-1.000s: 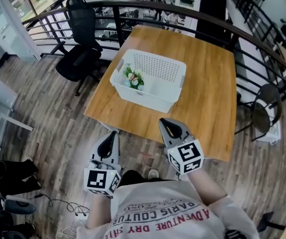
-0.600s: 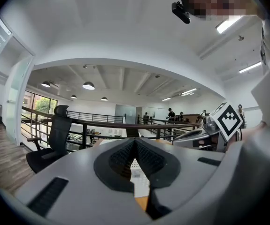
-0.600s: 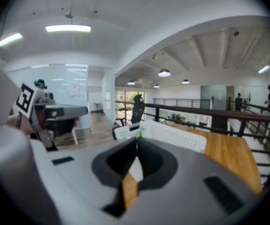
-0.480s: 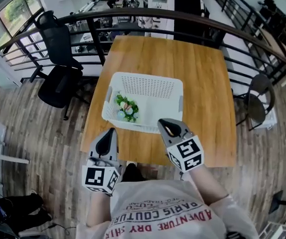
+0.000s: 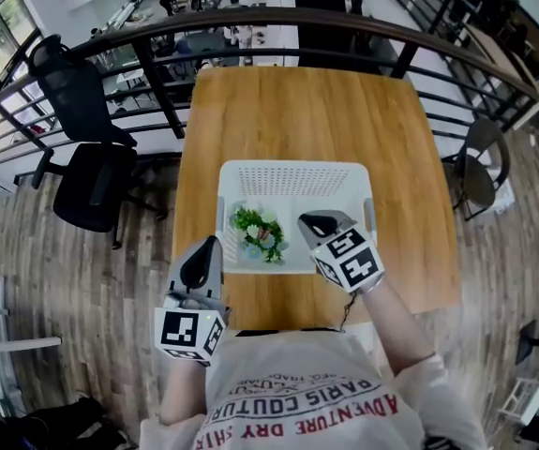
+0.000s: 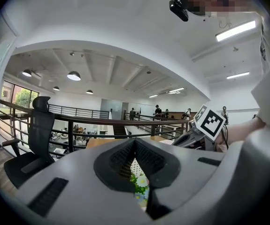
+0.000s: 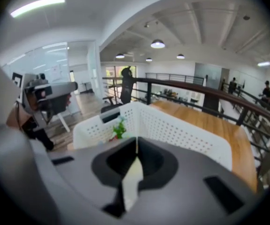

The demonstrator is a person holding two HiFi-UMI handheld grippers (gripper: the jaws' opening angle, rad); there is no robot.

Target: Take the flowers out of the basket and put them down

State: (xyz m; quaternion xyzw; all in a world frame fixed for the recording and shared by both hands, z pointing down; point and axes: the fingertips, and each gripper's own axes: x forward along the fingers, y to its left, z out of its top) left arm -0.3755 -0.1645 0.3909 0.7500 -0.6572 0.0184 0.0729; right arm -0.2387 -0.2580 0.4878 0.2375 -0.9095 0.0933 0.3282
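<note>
A white perforated basket [image 5: 344, 181] stands on the near part of the wooden table [image 5: 325, 111]. A small bunch of flowers [image 5: 258, 233], green leaves with white and pink blooms, lies in its near left corner. My right gripper [image 5: 305, 221] is shut with nothing in it and hangs over the basket's near right part, just right of the flowers. My left gripper [image 5: 215, 242] is shut and empty at the basket's near left corner, outside the wall. In the left gripper view the flowers [image 6: 139, 183] show below the closed jaws. In the right gripper view the flowers [image 7: 119, 128] peek over the basket wall [image 7: 181, 130].
A black railing [image 5: 250, 26] runs behind the table's far edge. A black office chair [image 5: 86, 172] stands on the wooden floor at the left, and a round dark chair [image 5: 480, 162] at the right. The table's far half lies beyond the basket.
The person has stepped up to the table. Both grippers have moved forward: the right one from short of the table to over the basket, the left one up to the basket's near left corner.
</note>
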